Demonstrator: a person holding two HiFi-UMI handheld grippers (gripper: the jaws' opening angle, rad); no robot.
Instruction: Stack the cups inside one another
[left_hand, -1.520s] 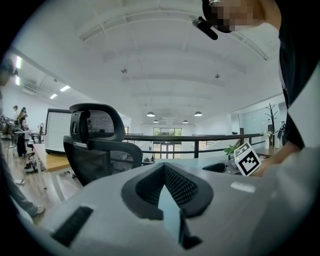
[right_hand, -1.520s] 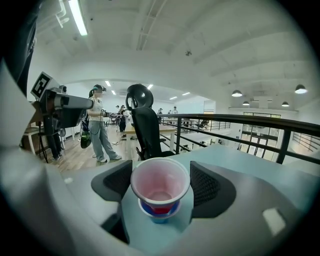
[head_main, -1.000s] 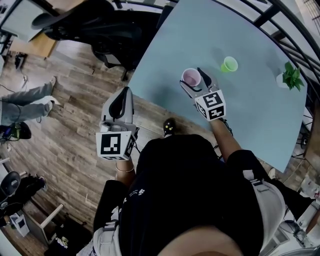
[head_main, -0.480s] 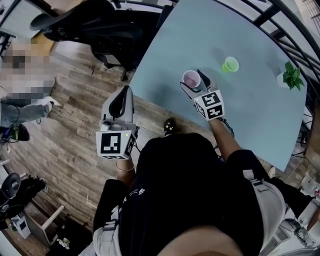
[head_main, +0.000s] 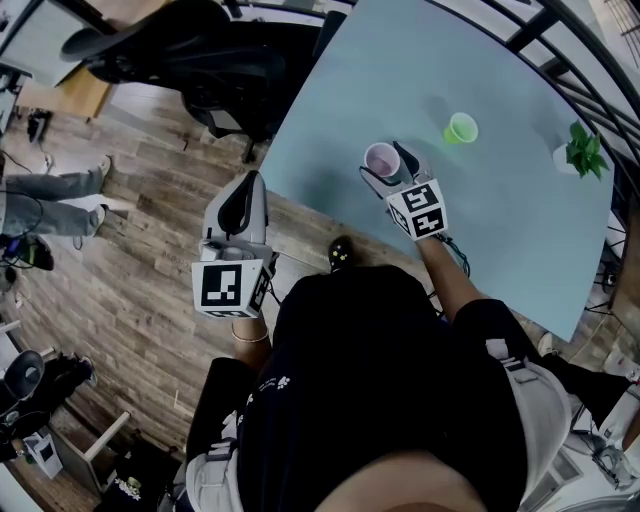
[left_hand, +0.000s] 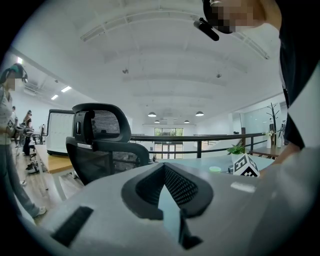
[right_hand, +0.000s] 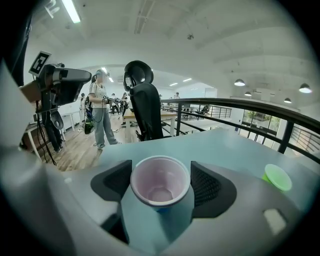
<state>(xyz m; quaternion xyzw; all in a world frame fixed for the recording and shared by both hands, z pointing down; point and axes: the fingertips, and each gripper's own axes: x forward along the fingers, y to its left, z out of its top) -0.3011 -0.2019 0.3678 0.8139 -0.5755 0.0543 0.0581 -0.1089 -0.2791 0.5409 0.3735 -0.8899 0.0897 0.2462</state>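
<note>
A pale pink cup (head_main: 381, 157) stands upright near the front edge of the light blue table (head_main: 430, 50). My right gripper (head_main: 388, 163) holds it, and in the right gripper view both pads touch the rim of the pink cup (right_hand: 160, 186). A green cup (head_main: 460, 128) stands a short way beyond and to the right, and shows as the green cup (right_hand: 277, 177) at the right of that view. My left gripper (head_main: 243, 197) hangs over the wooden floor left of the table, its jaws together with nothing between them.
A small potted plant (head_main: 582, 152) stands near the table's right edge. A black office chair (head_main: 200, 50) stands beyond the table's left corner. A person's legs (head_main: 50, 205) are on the floor at far left. A dark railing (right_hand: 240, 107) runs behind the table.
The right gripper's jaws have drawn in against the pink cup and the gripper has shifted slightly. The left gripper has stayed put. The person at far left has moved.
</note>
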